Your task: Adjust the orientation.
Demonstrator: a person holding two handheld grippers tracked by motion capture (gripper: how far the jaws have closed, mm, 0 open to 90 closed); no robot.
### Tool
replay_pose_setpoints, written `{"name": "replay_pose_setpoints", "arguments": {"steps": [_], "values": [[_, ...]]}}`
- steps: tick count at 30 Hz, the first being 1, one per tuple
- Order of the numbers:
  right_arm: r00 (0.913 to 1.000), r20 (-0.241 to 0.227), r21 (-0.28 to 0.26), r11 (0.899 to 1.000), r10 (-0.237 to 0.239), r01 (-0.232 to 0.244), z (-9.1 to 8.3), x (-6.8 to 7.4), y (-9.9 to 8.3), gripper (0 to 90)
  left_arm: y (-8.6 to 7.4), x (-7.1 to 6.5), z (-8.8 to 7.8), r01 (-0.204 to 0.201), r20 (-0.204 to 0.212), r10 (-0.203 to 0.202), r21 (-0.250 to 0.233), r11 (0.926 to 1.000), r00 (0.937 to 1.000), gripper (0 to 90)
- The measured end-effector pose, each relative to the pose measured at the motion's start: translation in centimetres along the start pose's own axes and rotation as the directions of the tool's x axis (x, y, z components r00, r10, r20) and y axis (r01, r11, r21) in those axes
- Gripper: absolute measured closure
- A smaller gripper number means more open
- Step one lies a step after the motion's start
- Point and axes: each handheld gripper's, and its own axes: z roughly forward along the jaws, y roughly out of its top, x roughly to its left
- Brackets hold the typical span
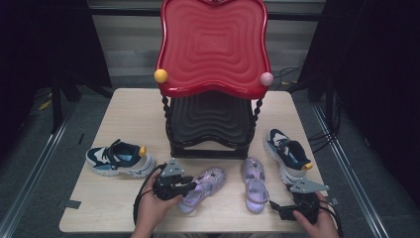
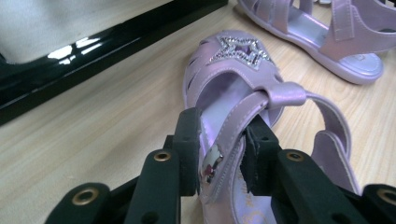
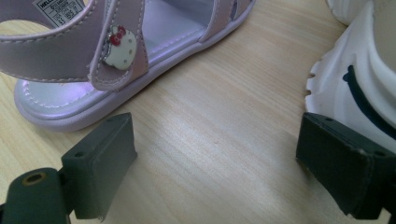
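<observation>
A light wooden table (image 1: 124,114) carries everything. At its far edge stands a big shoe rack with a wavy red plastic top shelf (image 1: 213,44) and a black shelf below it. A navy, white and blue sneaker (image 1: 119,159) lies near the left edge of the table. A second navy and white sneaker (image 1: 288,153) lies near the right edge. Two shiny purple sandals lie close to the near edge, in front of the rack. The right purple sandal (image 1: 254,184) lies flat with its toe toward the rack and has a small cat-face charm (image 3: 120,47) on its strap.

The left purple sandal with a sparkly star on its toe (image 2: 243,65) lies just beside it, tilted toward the rack. The left gripper (image 2: 219,149) has its two black jaws close together, one on each side of the sandal's strap (image 2: 236,128), touching it. The right gripper (image 3: 217,172) rests near the near right corner. Its jaws stand wide apart over bare wood, between the right sandal and the right sneaker, and hold nothing.
</observation>
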Motion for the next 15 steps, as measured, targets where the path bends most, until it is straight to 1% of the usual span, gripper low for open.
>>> {"name": "replay_pose_setpoints", "arguments": {"steps": [2, 3, 5, 7, 9, 10, 11, 12, 13, 14, 15], "values": [[1.0, 0.0, 0.0, 1.0, 0.0, 0.0, 0.0, 0.0, 0.0, 11.1, -0.1, 0.04, -0.03, 0.009, -0.002, -0.009, 0.001, 1.0, 1.0, 72.2], [1.0, 0.0, 0.0, 1.0, 0.0, 0.0, 0.0, 0.0, 0.0, 11.1, 0.0, -0.15, -0.08, 0.019, -0.01, -0.018, 0.008, 0.9998, 0.9998, 72.3], [1.0, 0.0, 0.0, 1.0, 0.0, 0.0, 0.0, 0.0, 0.0, 11.1, 0.07, -0.25, -0.06, 0.019, -0.009, -0.019, 0.01, 0.9998, 0.9998, 73.2], [1.0, 0.0, 0.0, 1.0, 0.0, 0.0, 0.0, 0.0, 0.0, 11.0, 0.18, -0.36, -0.08, 0.008, -0.027, -0.007, 0.021, 0.9998, 0.9996, 74.1], [1.0, 0.0, 0.0, 1.0, 0.0, 0.0, 0.0, 0.0, 0.0, 11.1, 0.22, -0.32, -0.1, 0.005, -0.027, -0.004, 0.024, 0.9997, 0.9996, 76.3], [1.0, 0.0, 0.0, 1.0, 0.0, 0.0, 0.0, 0.0, 0.0, 11.1, 0.26, -0.38, -0.13, -0.011, -0.04, 0.012, 0.03, 0.9995, 0.9991, 76.3], [1.0, 0.0, 0.0, 1.0, 0.0, 0.0, 0.0, 0.0, 0.0, 11.1, 0.31, -0.37, -0.16, -0.025, -0.043, 0.026, 0.032, 0.9992, 0.9987, 77.3], [1.0, 0.0, 0.0, 1.0, 0.0, 0.0, 0.0, 0.0, 0.0, 11.1, 0.32, -0.39, -0.15, -0.029, -0.039, 0.031, 0.032, 0.9991, 0.9988, 78.3], [1.0, 0.0, 0.0, 1.0, 0.0, 0.0, 0.0, 0.0, 0.0, 11.1, 0.31, -0.4, -0.21, -0.039, -0.045, 0.041, 0.036, 0.9986, 0.9981, 79.5], [1.0, 0.0, 0.0, 1.0, 0.0, 0.0, 0.0, 0.0, 0.0, 11.1, 0.26, -0.38, -0.26, -0.044, -0.044, 0.045, 0.033, 0.9985, 0.998, 81.0], [1.0, 0.0, 0.0, 1.0, 0.0, 0.0, 0.0, 0.0, 0.0, 11.1, 0.17, -0.34, -0.29, -0.029, -0.037, 0.029, 0.018, 0.9994, 0.9989, 81.9]]}}
